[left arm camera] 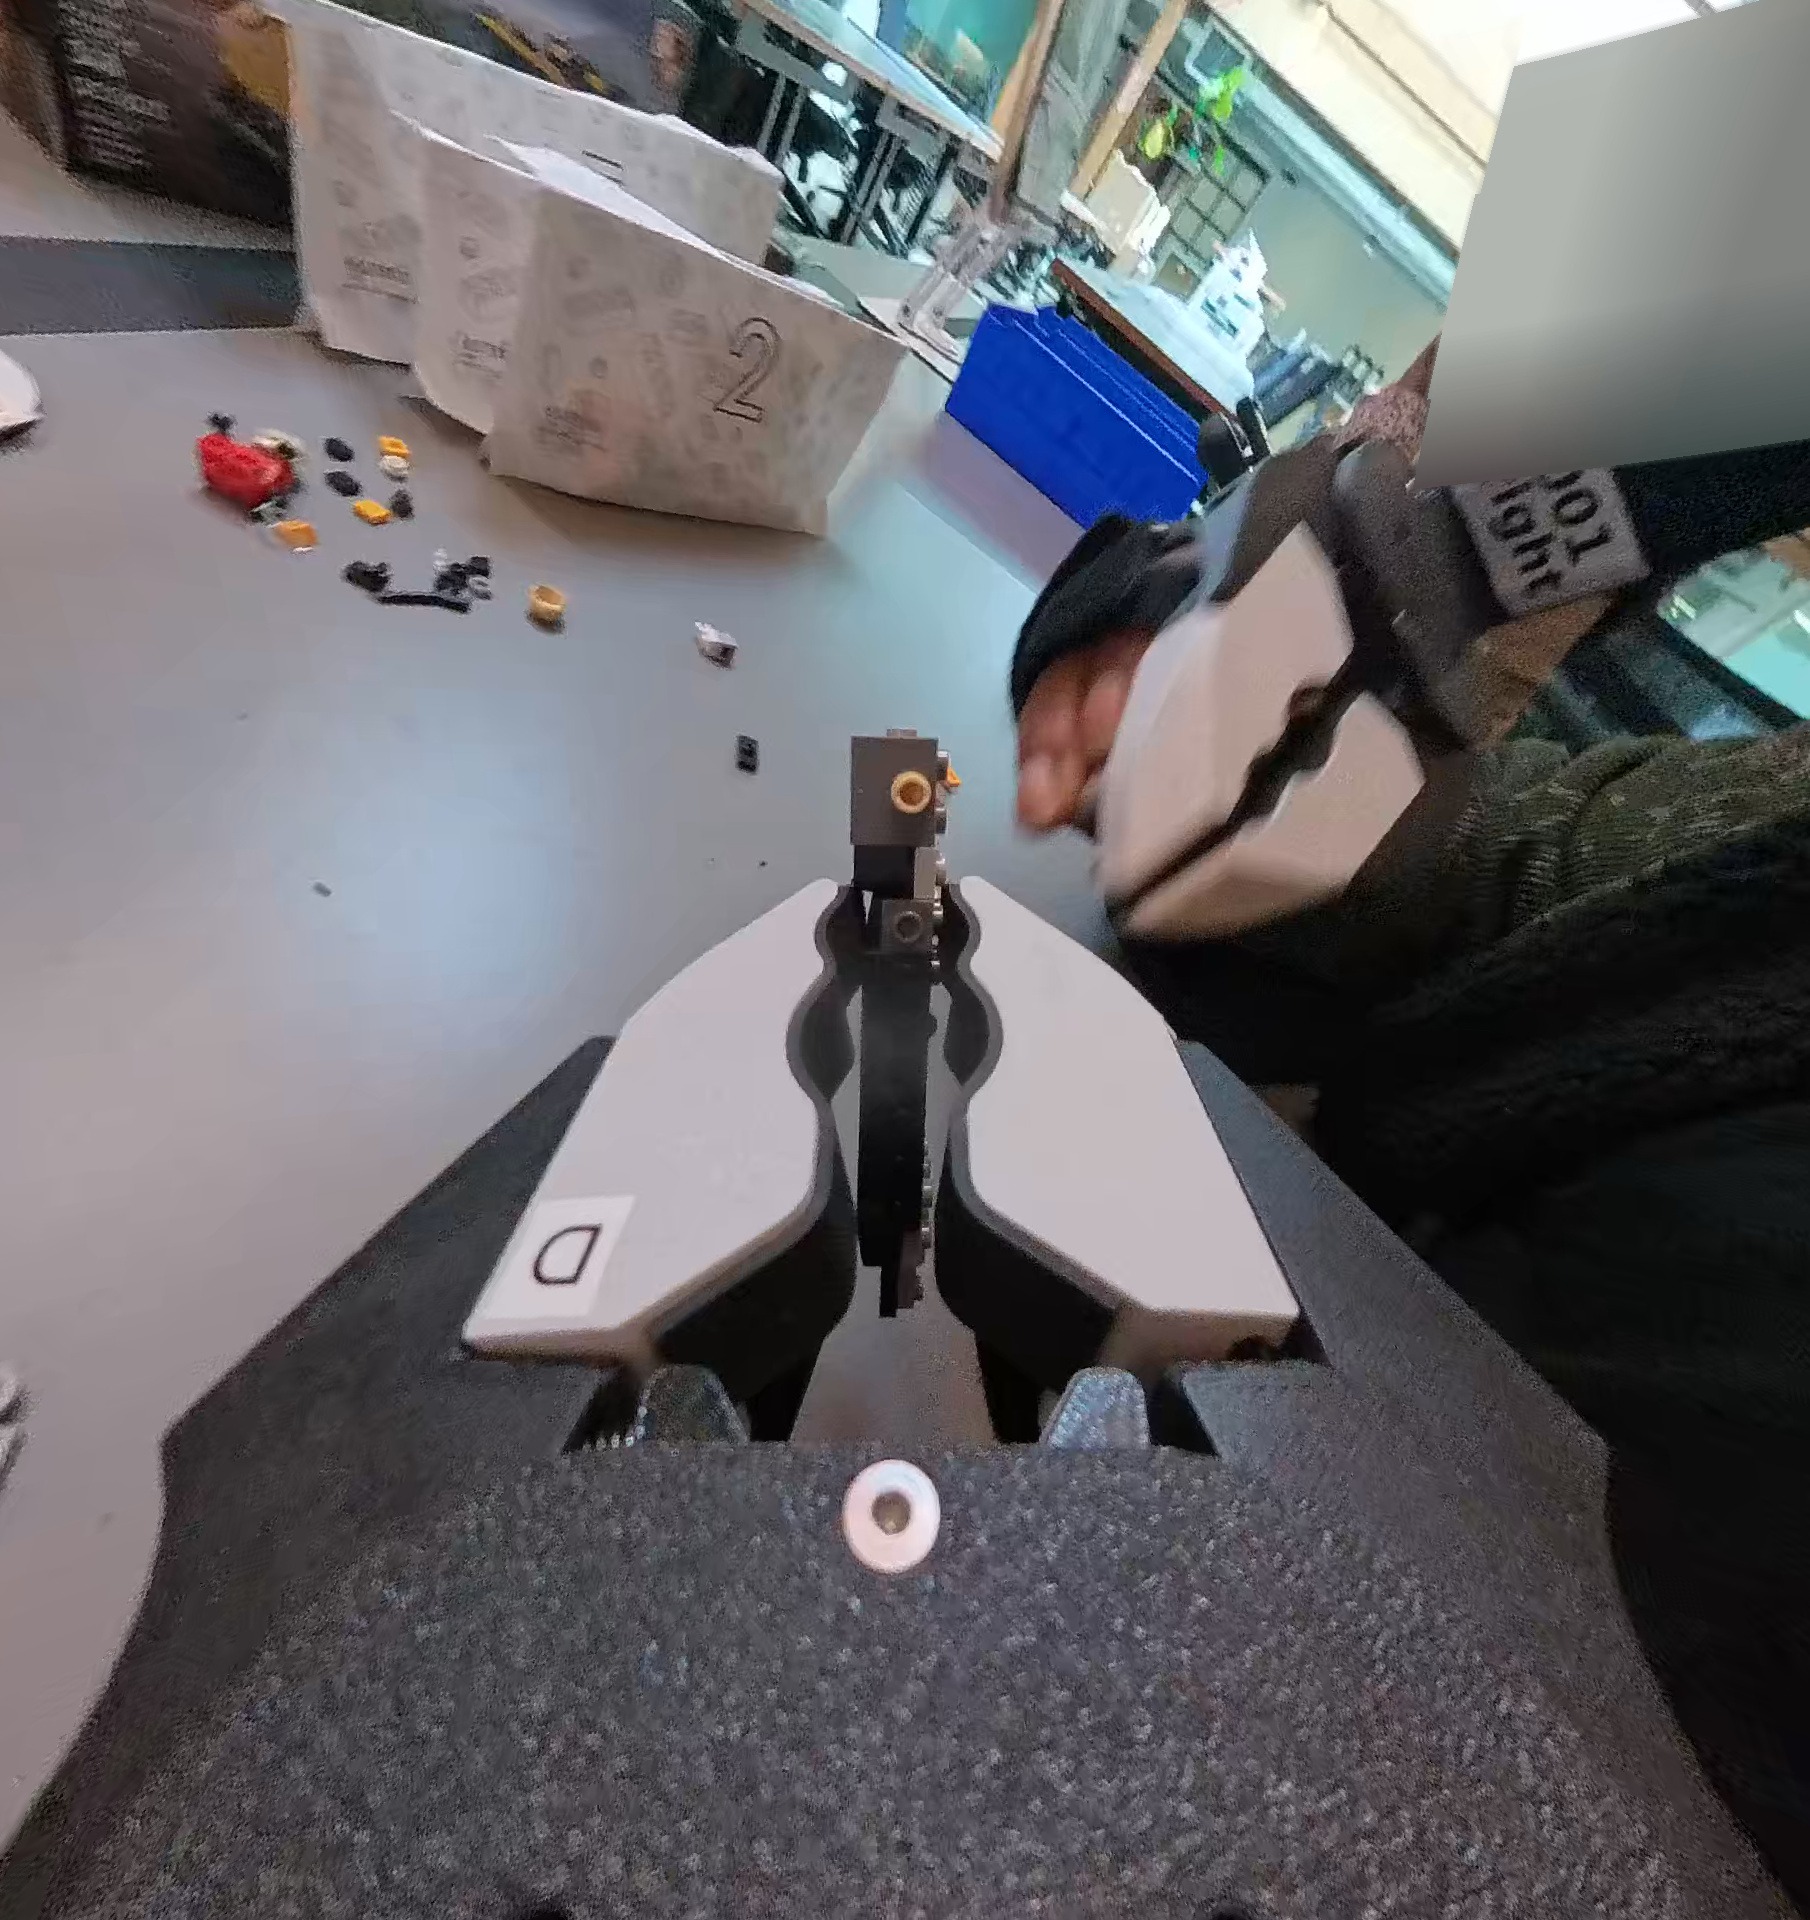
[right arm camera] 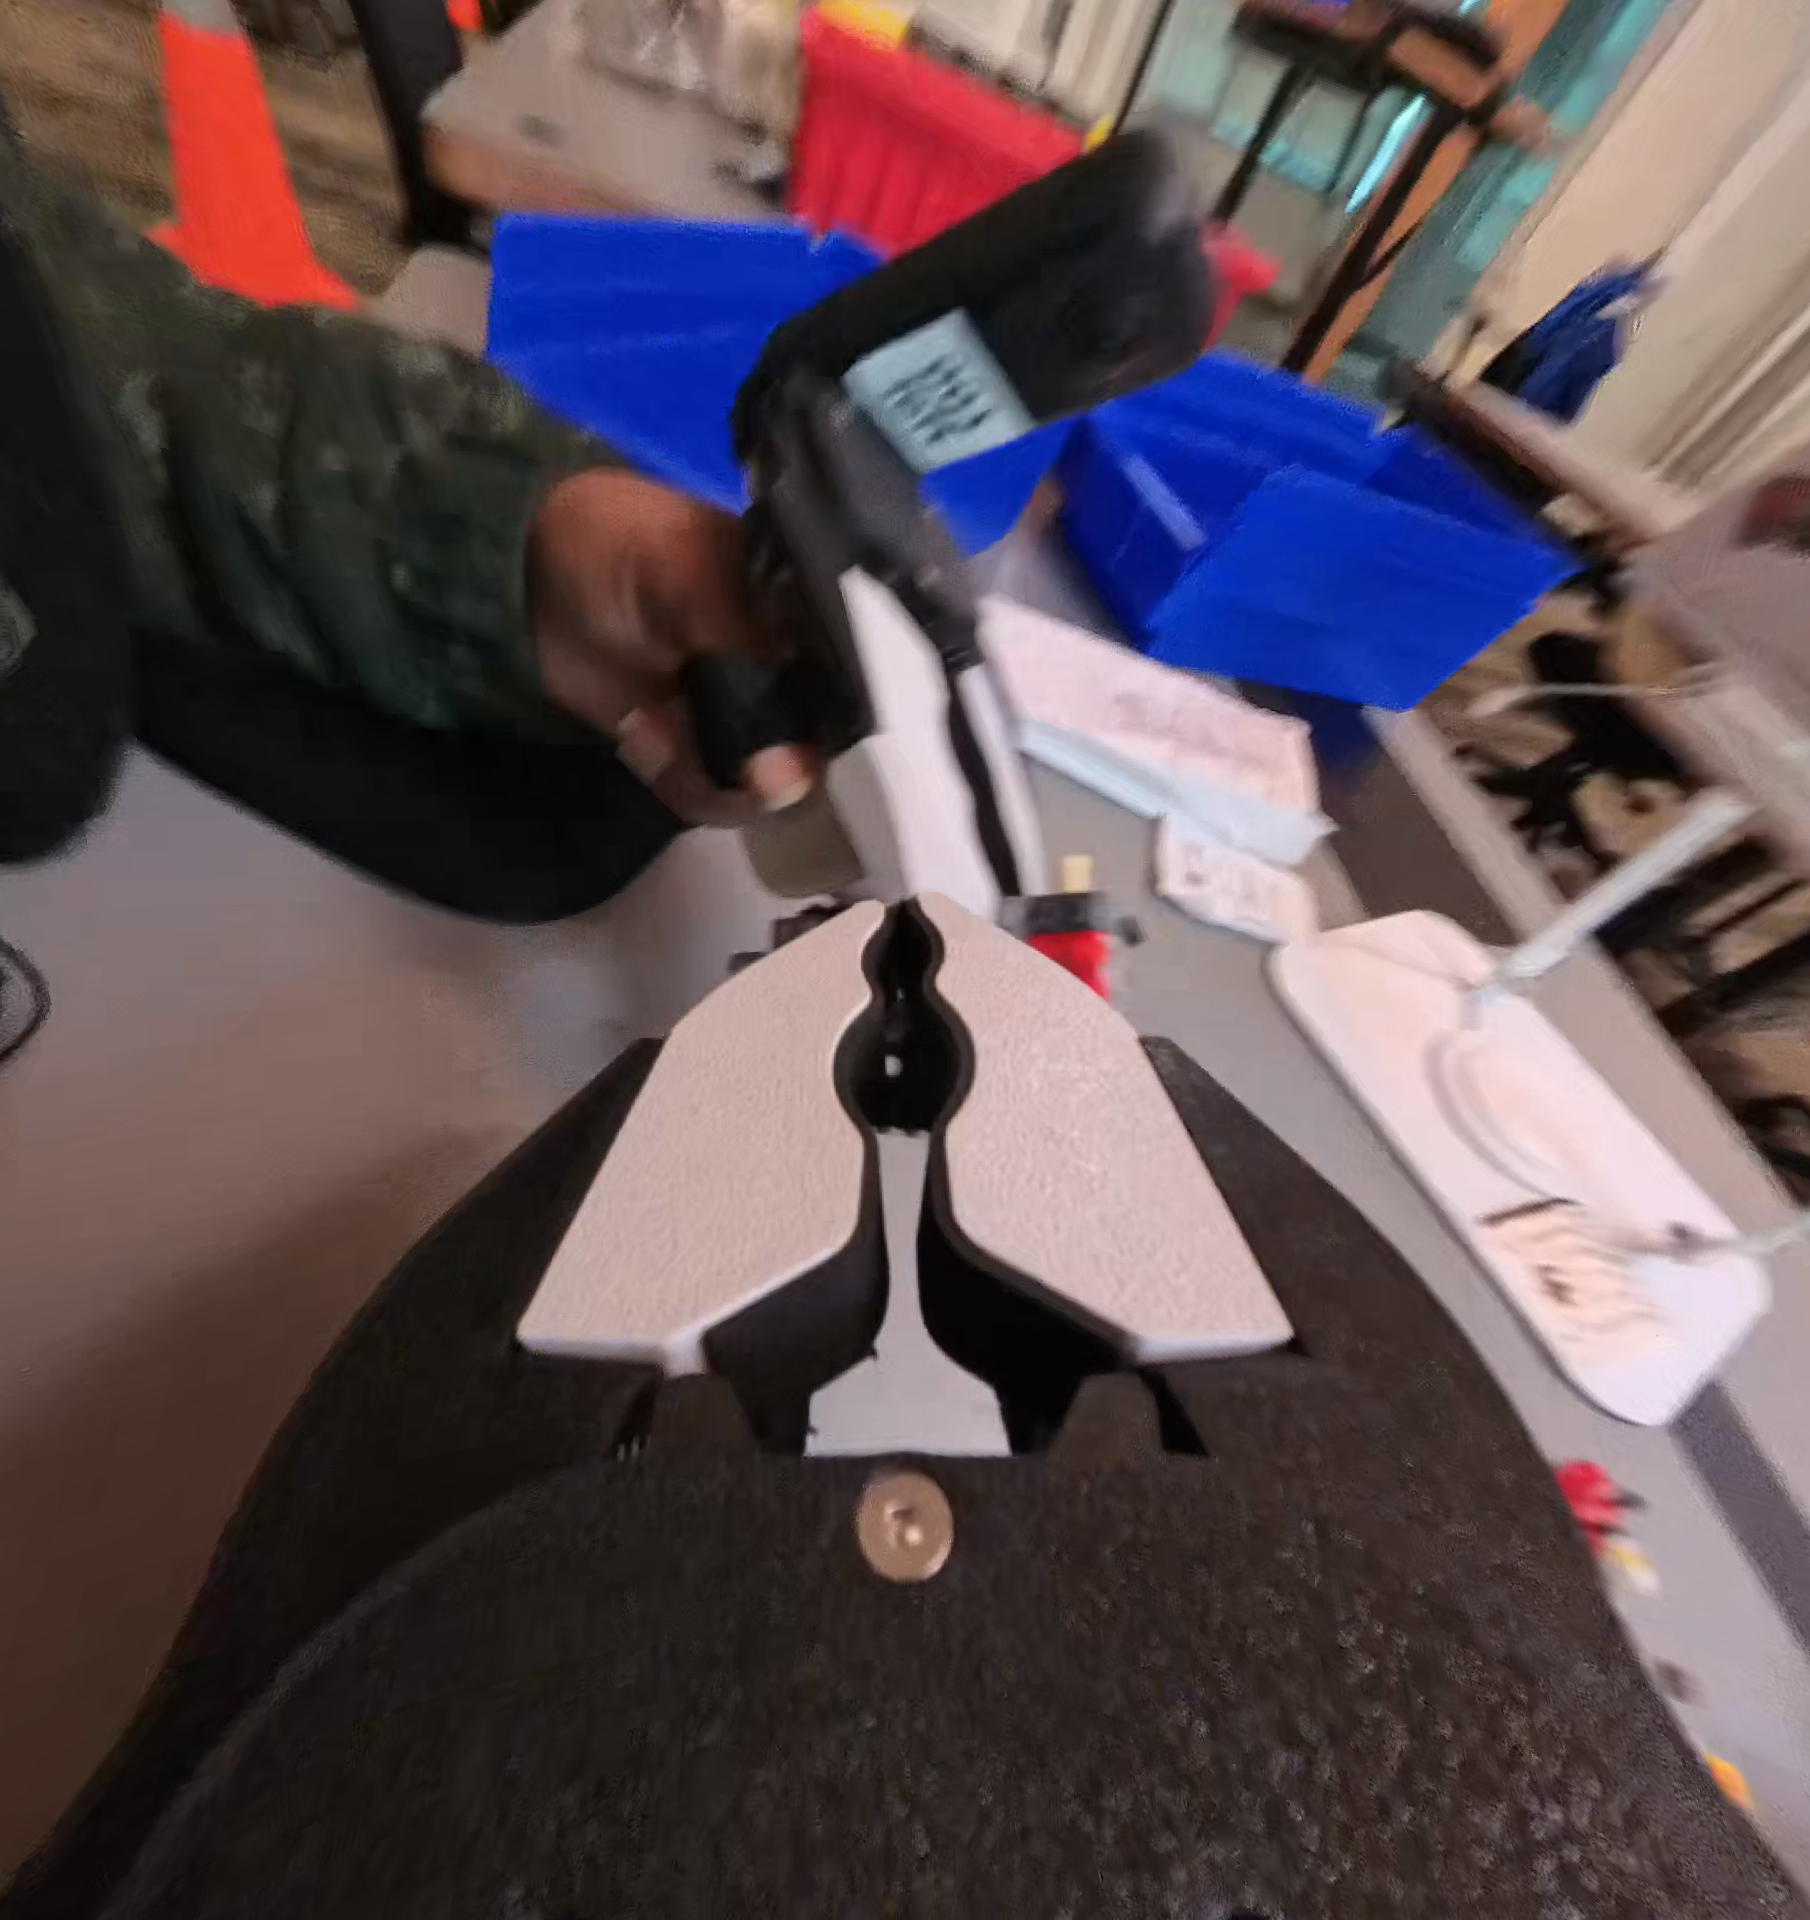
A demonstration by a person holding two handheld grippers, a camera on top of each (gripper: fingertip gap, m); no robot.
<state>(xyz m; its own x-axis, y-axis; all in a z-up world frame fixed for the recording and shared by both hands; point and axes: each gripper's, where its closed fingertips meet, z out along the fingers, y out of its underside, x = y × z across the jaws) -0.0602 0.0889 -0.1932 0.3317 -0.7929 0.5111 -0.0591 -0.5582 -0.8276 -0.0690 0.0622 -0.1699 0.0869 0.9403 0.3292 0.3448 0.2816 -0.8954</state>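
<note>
Item one, nearest my left camera: left gripper (left arm camera: 896, 914), jaws clamped on a brick assembly (left arm camera: 893, 821), a dark grey and black stack with a tan round piece set in its upper block. I logged a long black plate of it running back between the fingers, the grey head standing clear beyond the tips and above the surface (left arm camera: 257, 935).

Item two: right gripper (right arm camera: 906, 920), jaws drawn together at the tips. I saw something small and dark in the hollow between them, but blur kept me from saying what it was or whether it was pinched. In the left view it sat just to the right of the assembly, apart from it, held by a hand (left arm camera: 1062, 758) in a dark green sleeve.

Item three, mid surface: loose small parts (left arm camera: 433, 582), black, orange and tan, plus a red lump (left arm camera: 244, 470), all still unattached.

Item four, farther: white numbered paper bags (left arm camera: 672, 416) standing upright; behind them blue bins (left arm camera: 1072, 426).

Judged state: assembly partly built, many pieces remaining.
</note>
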